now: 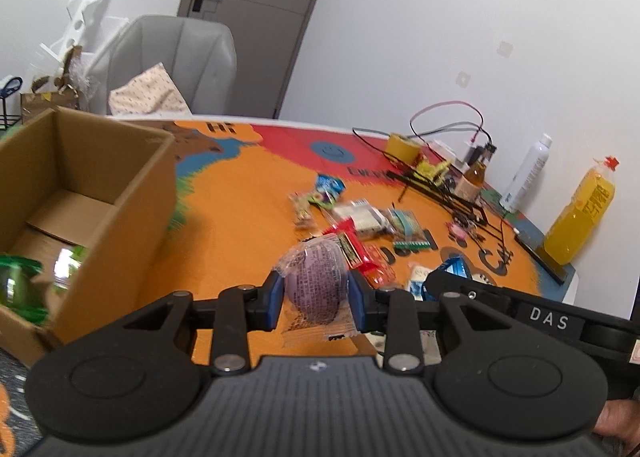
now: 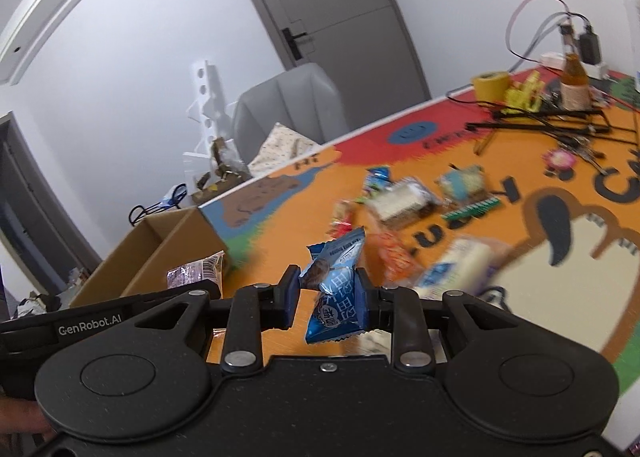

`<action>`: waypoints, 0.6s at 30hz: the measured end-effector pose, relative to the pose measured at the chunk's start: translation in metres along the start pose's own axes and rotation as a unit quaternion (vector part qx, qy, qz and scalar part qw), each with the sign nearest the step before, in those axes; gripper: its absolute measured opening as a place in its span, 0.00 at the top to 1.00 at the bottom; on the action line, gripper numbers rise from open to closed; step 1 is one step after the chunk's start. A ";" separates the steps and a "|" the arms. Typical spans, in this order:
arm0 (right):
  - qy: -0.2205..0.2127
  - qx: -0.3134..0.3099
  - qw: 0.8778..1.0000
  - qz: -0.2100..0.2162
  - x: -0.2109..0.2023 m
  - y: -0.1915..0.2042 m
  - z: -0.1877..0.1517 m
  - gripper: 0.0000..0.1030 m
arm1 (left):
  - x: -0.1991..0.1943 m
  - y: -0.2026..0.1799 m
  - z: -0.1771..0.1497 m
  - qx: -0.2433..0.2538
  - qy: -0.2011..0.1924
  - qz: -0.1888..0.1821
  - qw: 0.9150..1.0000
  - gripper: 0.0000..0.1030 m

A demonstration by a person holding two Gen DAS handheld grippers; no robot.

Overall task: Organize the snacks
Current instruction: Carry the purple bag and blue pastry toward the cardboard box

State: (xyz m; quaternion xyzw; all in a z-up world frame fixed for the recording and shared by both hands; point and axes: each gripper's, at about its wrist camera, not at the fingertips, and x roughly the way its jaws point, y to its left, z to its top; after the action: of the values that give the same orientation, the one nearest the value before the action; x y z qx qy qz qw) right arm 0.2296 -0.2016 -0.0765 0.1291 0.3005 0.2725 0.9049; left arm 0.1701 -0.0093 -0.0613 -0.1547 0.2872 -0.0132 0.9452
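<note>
My left gripper [image 1: 316, 299] is shut on a clear-wrapped purple snack [image 1: 314, 281], held above the orange table mat. The same purple snack [image 2: 196, 271] shows at the left of the right wrist view, beside the box. My right gripper [image 2: 328, 293] is shut on a blue snack packet [image 2: 338, 289], lifted over the mat. A pile of loose snack packets [image 1: 360, 225] lies mid-table. An open cardboard box [image 1: 80, 193] stands at the table's left edge, with green-wrapped items [image 1: 24, 285] inside. The box [image 2: 160, 253] also appears left of my right gripper.
A yellow drink bottle [image 1: 580, 217], a white spray bottle [image 1: 528, 173], a small amber bottle [image 1: 474, 177], yellow tape [image 1: 402, 147] and tangled black wires [image 1: 452, 197] crowd the far right. A grey chair [image 1: 176, 61] stands behind the table, and a white-and-blue packet [image 2: 456, 265] lies near my right gripper.
</note>
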 end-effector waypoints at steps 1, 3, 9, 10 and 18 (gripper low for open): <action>0.000 -0.002 1.000 0.002 0.002 0.004 0.001 0.74 | -0.004 0.003 0.001 -0.001 -0.005 0.002 1.000 0.68; -0.002 -0.007 1.000 0.008 0.005 0.015 0.003 0.74 | -0.012 0.009 0.005 -0.001 -0.013 0.005 1.000 0.68; -0.011 -0.005 1.000 0.021 0.011 0.038 0.006 0.74 | -0.033 0.028 0.016 -0.003 -0.027 0.021 0.999 0.68; -0.012 -0.005 1.000 0.023 0.012 0.042 0.006 0.74 | -0.036 0.030 0.018 -0.004 -0.031 0.022 0.999 0.68; -0.011 -0.019 0.999 0.036 0.025 0.078 0.009 0.74 | -0.065 0.058 0.032 -0.012 -0.056 0.026 0.998 0.68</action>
State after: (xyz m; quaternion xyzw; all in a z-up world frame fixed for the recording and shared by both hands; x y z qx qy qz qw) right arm 0.2200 -0.1239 -0.0500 0.1253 0.2799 0.3090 0.9003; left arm 0.1297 0.0624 -0.0187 -0.1586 0.2378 0.0237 0.9580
